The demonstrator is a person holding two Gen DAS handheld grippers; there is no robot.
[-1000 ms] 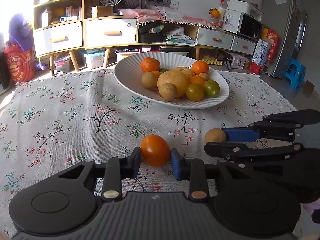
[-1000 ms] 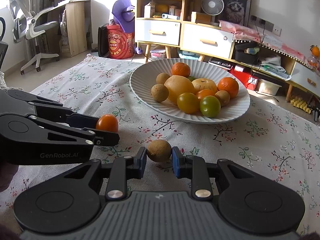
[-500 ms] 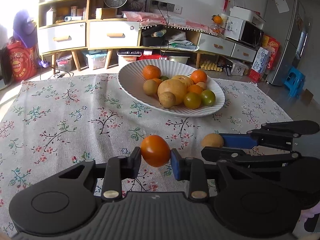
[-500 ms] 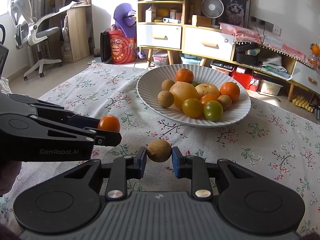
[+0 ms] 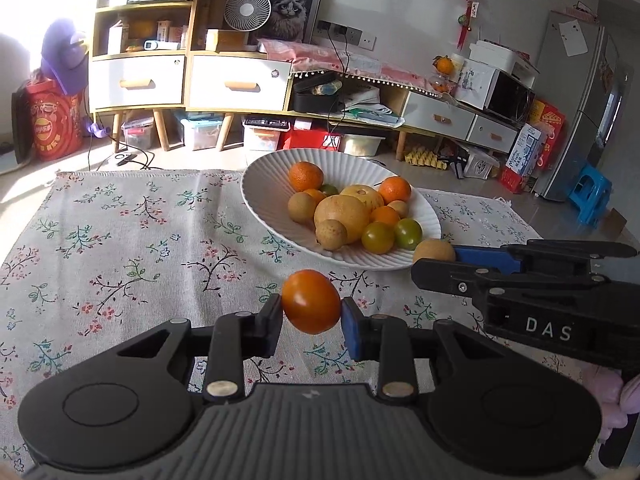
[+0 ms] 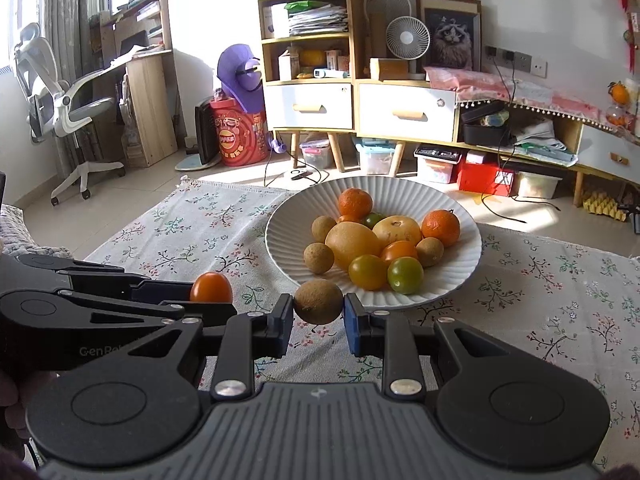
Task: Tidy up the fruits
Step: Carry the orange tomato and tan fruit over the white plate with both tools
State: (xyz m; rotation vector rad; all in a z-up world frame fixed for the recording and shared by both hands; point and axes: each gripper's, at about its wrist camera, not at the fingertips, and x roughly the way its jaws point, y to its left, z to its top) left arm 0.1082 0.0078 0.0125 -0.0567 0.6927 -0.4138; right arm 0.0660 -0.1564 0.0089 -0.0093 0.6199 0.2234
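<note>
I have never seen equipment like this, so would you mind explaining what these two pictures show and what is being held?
No robot arm is here: a person holds a two-finger gripper in each hand, and a fisheye camera on each looks forward along its fingers. One picture is from the left gripper, shut on an orange tomato; the other is from the right gripper, shut on a small brown fruit. Each view also shows the other gripper from the side. Both fruits are off the floral tablecloth. Ahead stands a white ribbed bowl holding oranges, large yellow fruits, small brown ones and yellow and green tomatoes.
</note>
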